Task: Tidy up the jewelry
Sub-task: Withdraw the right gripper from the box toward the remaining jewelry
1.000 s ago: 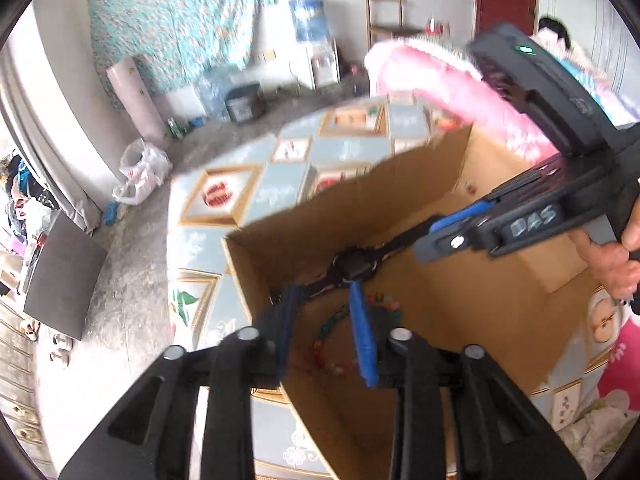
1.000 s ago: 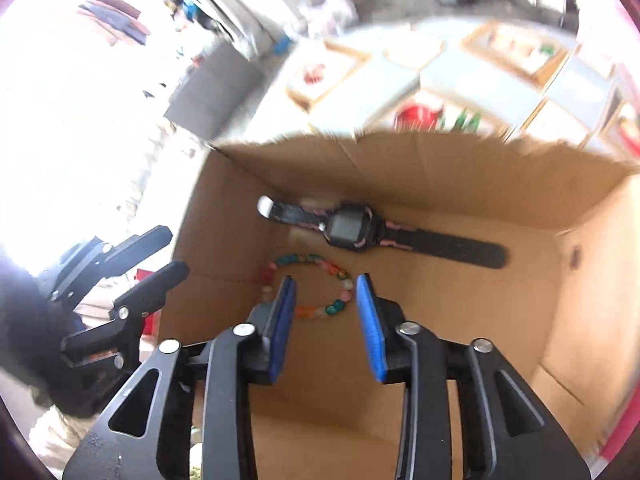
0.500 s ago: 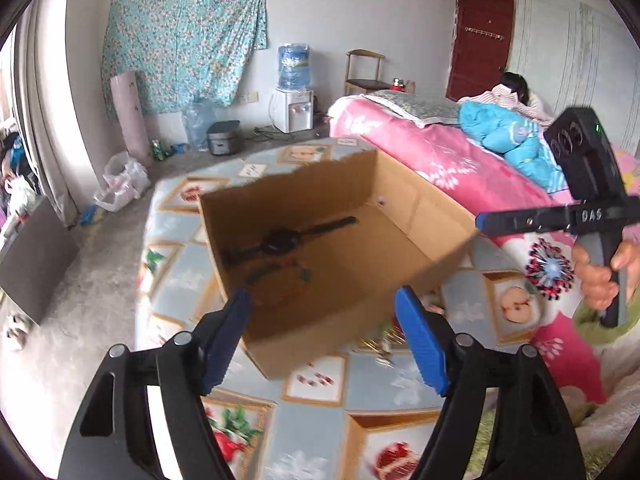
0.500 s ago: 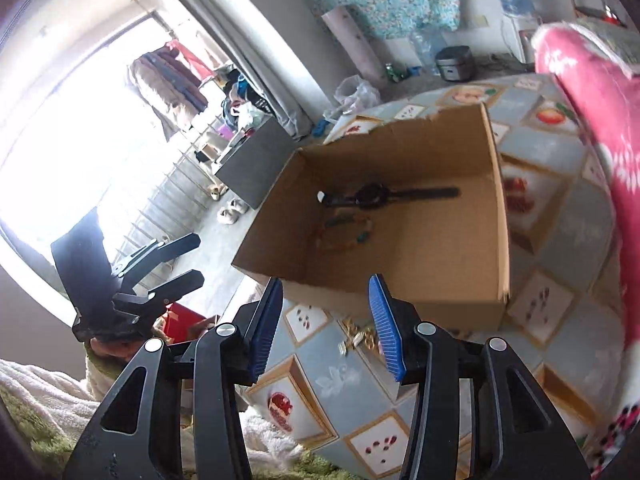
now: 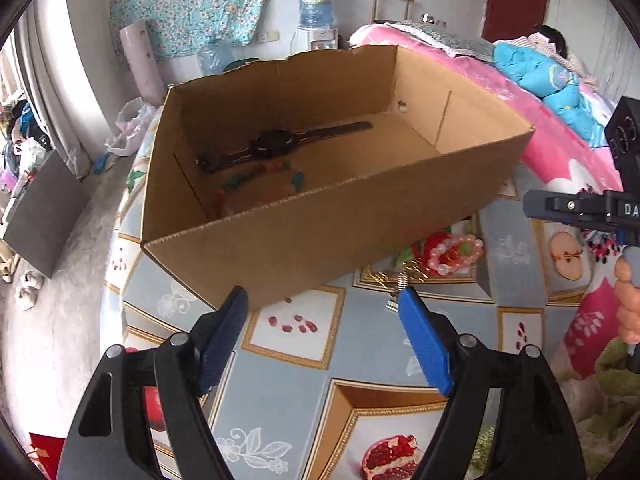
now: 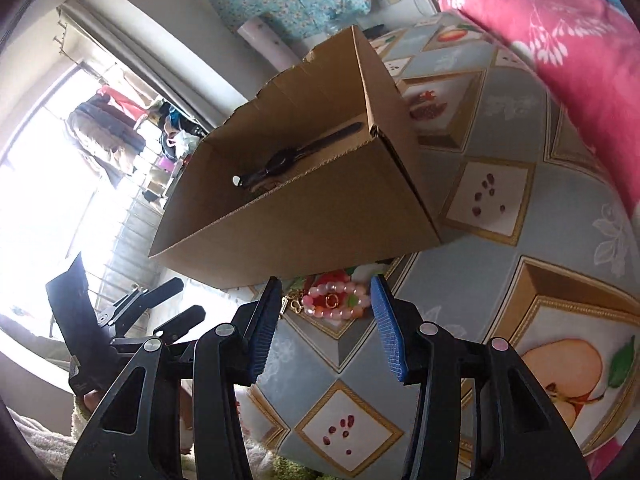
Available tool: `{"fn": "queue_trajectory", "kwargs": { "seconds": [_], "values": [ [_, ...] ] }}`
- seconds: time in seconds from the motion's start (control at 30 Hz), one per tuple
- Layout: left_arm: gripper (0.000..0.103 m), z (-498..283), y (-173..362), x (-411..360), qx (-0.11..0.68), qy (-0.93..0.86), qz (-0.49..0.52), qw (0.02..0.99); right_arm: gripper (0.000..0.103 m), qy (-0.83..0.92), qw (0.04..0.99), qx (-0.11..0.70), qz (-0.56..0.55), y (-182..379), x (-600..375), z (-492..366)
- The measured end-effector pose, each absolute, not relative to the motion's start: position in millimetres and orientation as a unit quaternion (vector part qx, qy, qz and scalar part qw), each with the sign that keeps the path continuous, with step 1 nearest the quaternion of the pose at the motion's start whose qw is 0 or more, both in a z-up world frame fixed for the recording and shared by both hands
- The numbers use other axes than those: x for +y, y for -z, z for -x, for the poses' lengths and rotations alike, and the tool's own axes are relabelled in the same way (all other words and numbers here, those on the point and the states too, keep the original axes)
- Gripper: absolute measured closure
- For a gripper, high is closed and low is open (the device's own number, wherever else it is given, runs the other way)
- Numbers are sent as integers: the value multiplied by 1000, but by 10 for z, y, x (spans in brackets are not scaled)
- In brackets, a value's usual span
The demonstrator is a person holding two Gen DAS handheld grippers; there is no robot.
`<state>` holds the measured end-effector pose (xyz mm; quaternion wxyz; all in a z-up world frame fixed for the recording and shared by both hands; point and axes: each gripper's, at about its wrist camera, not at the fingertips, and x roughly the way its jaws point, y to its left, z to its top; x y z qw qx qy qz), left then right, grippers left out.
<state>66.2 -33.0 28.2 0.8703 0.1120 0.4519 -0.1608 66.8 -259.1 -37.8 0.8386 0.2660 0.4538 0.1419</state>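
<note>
Open cardboard box point(image 5: 320, 236) on a patterned cloth point(image 5: 360, 344), dark watch point(image 5: 276, 142) and a blurred coloured bead bracelet point(image 5: 260, 180) inside, pink bead bracelet point(image 5: 454, 254) and gold chain point(image 5: 400, 280) just outside, left gripper point(image 5: 322, 308) empty, jaws lately opened wide.

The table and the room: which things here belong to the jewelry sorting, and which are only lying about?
Belong to the job:
cardboard box
watch in the box
coloured bead bracelet in the box
pink bead bracelet on the table
gold chain beside it

Lying about:
water dispenser
pink bedding
chair
</note>
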Motion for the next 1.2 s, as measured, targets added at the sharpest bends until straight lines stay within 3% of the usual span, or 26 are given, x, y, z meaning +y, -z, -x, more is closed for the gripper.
{"fn": "queue_trajectory", "kwargs": {
  "seconds": [0.8, 0.97, 1.2],
  "values": [
    [26, -880, -317, -268, 465, 122, -63, 875, 56, -146, 839, 441, -284, 417, -2896, -934],
    [26, -879, -300, -282, 461, 125, -66, 876, 43, -138, 849, 436, -267, 377, -2874, -920],
    [26, -797, -278, -252, 457, 135, -66, 877, 35, -117, 856, 438, -249, 363, -2784, -700]
  ]
}}
